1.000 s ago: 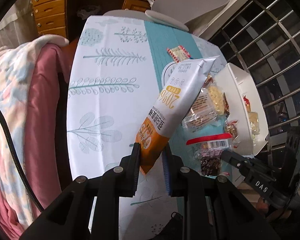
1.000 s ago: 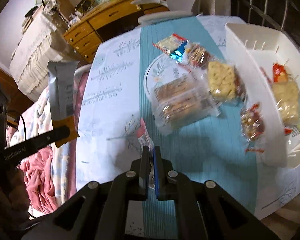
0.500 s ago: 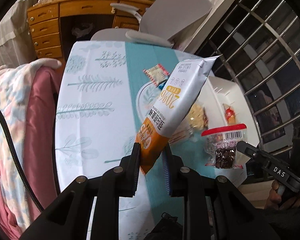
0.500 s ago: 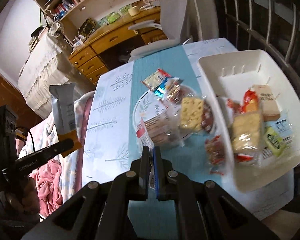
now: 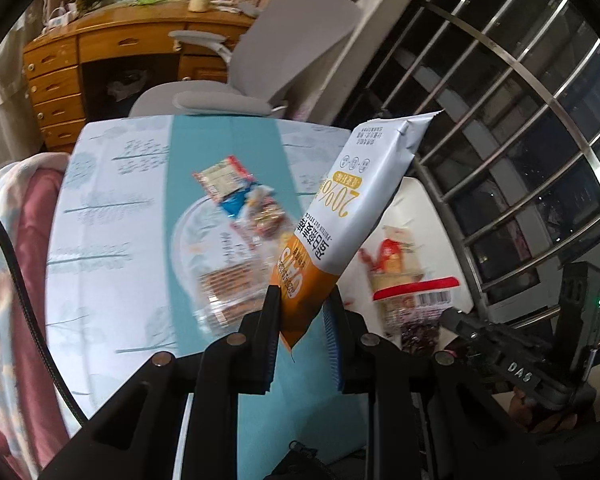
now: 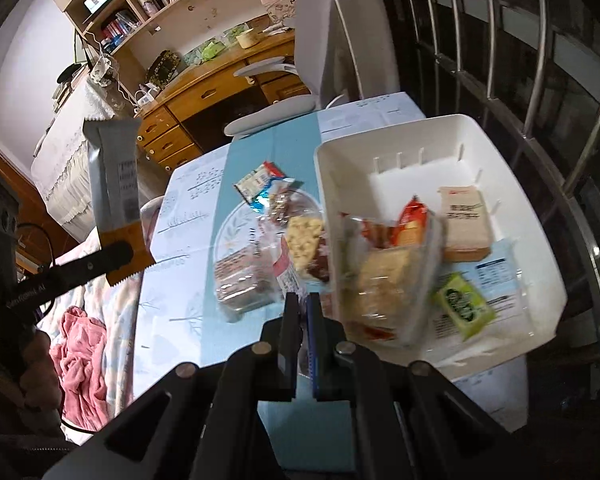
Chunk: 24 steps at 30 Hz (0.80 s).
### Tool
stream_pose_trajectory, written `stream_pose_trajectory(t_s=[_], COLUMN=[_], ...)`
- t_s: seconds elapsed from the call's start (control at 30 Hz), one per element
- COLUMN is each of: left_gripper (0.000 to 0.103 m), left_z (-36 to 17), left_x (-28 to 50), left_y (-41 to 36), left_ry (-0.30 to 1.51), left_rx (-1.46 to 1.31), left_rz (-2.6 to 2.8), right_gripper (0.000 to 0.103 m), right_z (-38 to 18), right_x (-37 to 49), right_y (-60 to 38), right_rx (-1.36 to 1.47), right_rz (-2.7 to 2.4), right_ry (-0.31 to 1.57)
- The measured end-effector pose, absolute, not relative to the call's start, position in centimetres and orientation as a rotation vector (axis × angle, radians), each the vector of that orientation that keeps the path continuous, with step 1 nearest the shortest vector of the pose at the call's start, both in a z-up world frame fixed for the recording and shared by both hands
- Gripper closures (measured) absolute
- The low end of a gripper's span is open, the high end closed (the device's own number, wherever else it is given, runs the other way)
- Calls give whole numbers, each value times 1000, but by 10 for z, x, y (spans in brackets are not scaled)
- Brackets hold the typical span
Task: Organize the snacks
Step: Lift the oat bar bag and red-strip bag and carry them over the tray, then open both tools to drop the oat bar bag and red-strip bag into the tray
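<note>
My left gripper [image 5: 300, 312] is shut on the orange bottom end of a tall white-and-orange snack-stick packet [image 5: 352, 208], held up over the teal table runner. My right gripper [image 6: 303, 304] is shut on a thin clear packet with a red top [image 6: 287, 272], seen flat in the left wrist view as a clear packet [image 5: 414, 304] in front of the white bin [image 5: 424, 208]. The white bin [image 6: 420, 136] holds several snacks, among them a green packet [image 6: 462, 306] and a tan packet [image 6: 464, 224]. The left gripper [image 6: 114, 256] also shows at the left with its white packet [image 6: 112, 176].
Loose snacks lie on the runner: a red-and-white packet [image 5: 224, 176], a blue packet [image 5: 236, 204], a clear biscuit tray [image 5: 228, 288]. A grey office chair [image 5: 284, 52] and wooden desk [image 5: 100, 48] stand behind the table. A pink blanket [image 6: 80, 356] lies left; metal window bars [image 5: 520, 120] run right.
Both grippers have risen and swung right toward the white bin, each keeping its packet. The bin now fills much more of the right wrist view.
</note>
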<state>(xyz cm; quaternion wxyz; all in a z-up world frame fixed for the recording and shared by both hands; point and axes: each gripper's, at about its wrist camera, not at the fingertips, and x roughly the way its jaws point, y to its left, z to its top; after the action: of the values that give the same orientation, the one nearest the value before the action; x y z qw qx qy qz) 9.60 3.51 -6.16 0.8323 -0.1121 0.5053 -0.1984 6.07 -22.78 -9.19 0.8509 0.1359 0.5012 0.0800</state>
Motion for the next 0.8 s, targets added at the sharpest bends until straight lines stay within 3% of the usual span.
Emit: stream_pose_trajectory(t_s=[0.8], left_gripper=[81], left_z=[-94], left_x=[121], left_y=[-126], left_ry=[1141], left_rx=[-398], left_rz=[-595], right_gripper=[97], right_z=[-105], right_x=[60], right_y=[-340], right_rx=[98], right_rz=[88], right_ry=[1126])
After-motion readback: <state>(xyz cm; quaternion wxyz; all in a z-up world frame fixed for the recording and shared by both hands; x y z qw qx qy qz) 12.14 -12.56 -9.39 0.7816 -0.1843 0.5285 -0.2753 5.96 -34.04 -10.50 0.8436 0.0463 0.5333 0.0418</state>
